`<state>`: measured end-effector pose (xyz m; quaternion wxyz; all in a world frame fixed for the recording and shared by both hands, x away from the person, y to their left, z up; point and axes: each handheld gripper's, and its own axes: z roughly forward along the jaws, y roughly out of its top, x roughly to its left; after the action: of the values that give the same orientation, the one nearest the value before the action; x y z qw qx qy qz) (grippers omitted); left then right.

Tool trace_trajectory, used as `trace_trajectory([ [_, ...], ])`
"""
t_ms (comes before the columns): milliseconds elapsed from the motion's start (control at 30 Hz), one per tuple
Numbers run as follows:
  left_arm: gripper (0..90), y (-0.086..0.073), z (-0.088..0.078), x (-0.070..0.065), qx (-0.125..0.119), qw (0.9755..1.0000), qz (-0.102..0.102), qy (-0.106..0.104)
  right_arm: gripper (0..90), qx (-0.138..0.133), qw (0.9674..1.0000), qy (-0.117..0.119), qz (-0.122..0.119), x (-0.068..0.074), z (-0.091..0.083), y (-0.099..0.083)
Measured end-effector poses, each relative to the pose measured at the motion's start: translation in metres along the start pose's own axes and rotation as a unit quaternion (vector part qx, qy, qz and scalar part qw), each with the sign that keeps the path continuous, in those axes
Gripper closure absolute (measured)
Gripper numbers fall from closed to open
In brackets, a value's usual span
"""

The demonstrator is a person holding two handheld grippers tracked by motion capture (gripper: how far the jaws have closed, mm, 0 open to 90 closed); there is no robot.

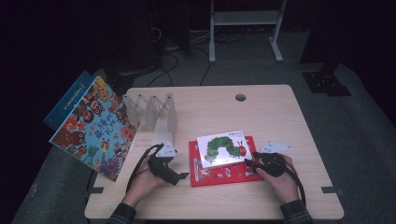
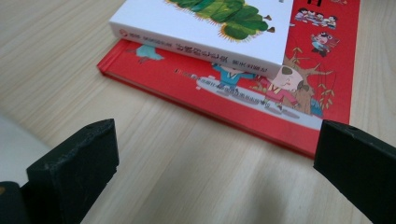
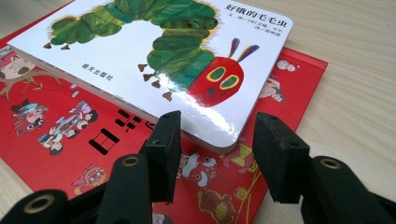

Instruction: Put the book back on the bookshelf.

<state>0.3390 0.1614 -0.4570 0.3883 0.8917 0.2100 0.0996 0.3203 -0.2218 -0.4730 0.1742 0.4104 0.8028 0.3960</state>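
A white caterpillar picture book (image 1: pixel 223 147) (image 3: pixel 154 60) lies on top of a larger red picture book (image 1: pixel 219 175) (image 2: pixel 280 88) near the table's front edge. My right gripper (image 1: pixel 248 163) (image 3: pixel 217 154) reaches in from the right at the white book's near corner. Its jaws stand apart, with that corner between them, and the right jaw is clear of the book. My left gripper (image 1: pixel 183 176) (image 2: pixel 212 172) hovers just left of the red book and points at its edge. Its jaws are wide open over bare wood. The white book (image 2: pixel 205 32) lies farther off in that view.
A large colourful book (image 1: pixel 93 128) leans at the table's left edge, with a blue book (image 1: pixel 70 95) behind it. A clear zigzag book rack (image 1: pixel 152 112) stands at the back left. A cable hole (image 1: pixel 240 97) sits near the far edge of the wooden table (image 1: pixel 280 121).
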Motion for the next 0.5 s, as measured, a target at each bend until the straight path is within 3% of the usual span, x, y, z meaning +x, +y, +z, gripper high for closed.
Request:
trace_trajectory([
  [133, 0.0, 0.013, 0.005, 0.0, -0.015, 0.9999, 0.005, -0.002, 50.5, -0.002, 1.0, 0.002, 0.001, 0.001, 0.0, 0.0],
  [267, 0.0, 0.025, 0.014, 0.001, -0.009, 0.9998, 0.016, -0.007, 50.4, -0.002, 1.0, 0.003, 0.001, 0.001, 0.0, 0.0],
  [333, 0.0, 0.028, 0.019, 0.002, -0.021, 0.9996, 0.015, -0.009, 50.3, -0.002, 1.0, 0.004, 0.002, 0.001, -0.001, 0.0],
  [500, 0.0, 0.038, 0.029, 0.006, -0.014, 0.9996, 0.019, -0.015, 50.2, -0.002, 1.0, 0.005, 0.002, 0.0, -0.001, 0.0],
])
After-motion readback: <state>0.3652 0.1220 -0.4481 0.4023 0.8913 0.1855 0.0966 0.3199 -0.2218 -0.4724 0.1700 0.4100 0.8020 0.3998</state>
